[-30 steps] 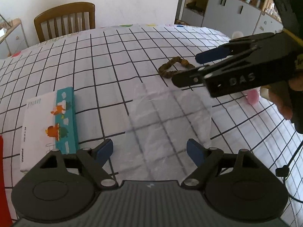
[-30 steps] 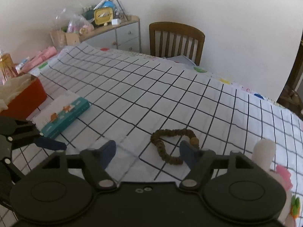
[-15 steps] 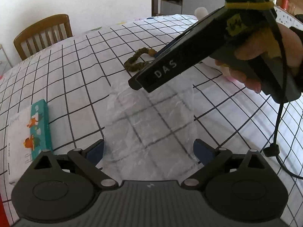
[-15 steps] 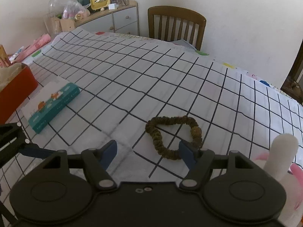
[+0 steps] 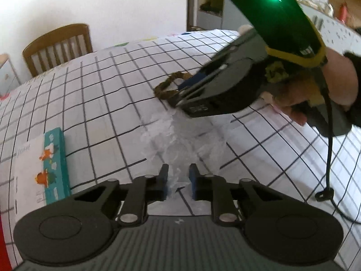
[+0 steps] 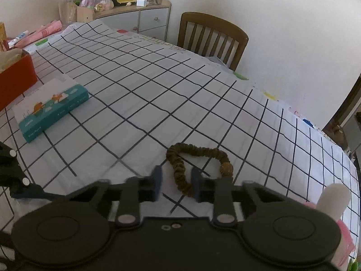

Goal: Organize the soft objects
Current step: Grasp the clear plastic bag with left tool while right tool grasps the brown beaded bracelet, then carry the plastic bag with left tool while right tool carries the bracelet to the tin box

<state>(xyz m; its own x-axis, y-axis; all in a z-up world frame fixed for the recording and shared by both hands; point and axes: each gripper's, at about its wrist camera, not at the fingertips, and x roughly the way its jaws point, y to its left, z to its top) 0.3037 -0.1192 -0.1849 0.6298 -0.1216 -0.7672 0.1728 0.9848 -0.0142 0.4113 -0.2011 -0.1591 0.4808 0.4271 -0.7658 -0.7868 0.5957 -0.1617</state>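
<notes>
A clear plastic sheet (image 5: 191,140) lies on the checked tablecloth (image 5: 101,103), crumpled into a ridge between my two grippers. My left gripper (image 5: 178,181) is closing, and its pads pinch the bunched near edge of the sheet. My right gripper (image 5: 178,98), held by a hand, comes in from the upper right. It is closing too, with its tips down on the far edge of the sheet. A brown scrunchie (image 6: 198,150) lies just beyond my right gripper (image 6: 177,184), and one strand of it rests against the right-hand pad.
A teal and white box (image 6: 52,110) lies to the left, with a red box (image 6: 15,79) holding cloth behind it. A pink and white plush toy (image 6: 331,201) sits at the right edge. A wooden chair (image 6: 212,36) and a cluttered cabinet (image 6: 140,15) stand beyond the table. A black cable (image 5: 329,158) hangs from the right gripper.
Both grippers have gone from wide open to nearly closed. The right gripper has come down onto the sheet's far edge. The sheet lay flat before and is now gathered into a crumpled ridge.
</notes>
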